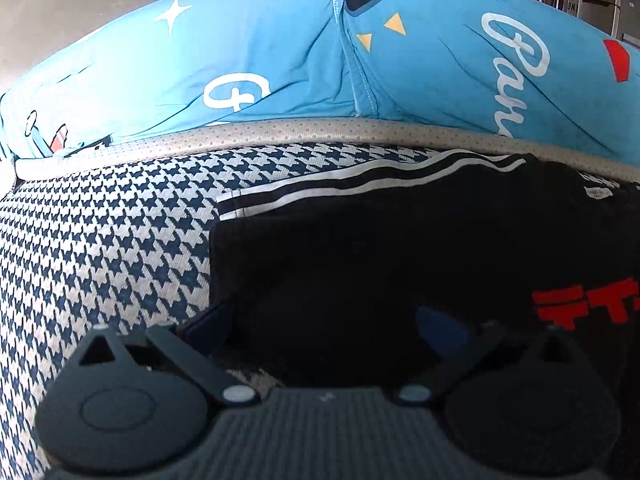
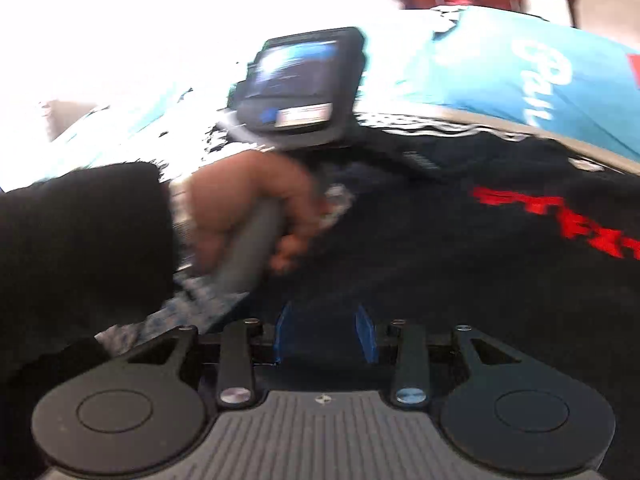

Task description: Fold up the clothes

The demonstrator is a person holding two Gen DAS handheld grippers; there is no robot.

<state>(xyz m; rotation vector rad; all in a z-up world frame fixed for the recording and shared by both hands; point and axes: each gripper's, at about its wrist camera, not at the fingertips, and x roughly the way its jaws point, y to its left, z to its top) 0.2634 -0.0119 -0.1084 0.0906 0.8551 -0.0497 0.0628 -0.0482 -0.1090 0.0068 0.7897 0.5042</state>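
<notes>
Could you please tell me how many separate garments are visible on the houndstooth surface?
2: a black garment with red lettering lying near the grippers, and a blue printed garment spread beyond the grey piped edge. Others may lie out of view.

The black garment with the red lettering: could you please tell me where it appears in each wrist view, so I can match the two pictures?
Left wrist view: the black garment fills the lower right, its red lettering at the right edge.
Right wrist view: it spreads across the middle and right, the lettering at the far right.
Shared landmark: the blue printed cloth lies behind it in both views.
</notes>
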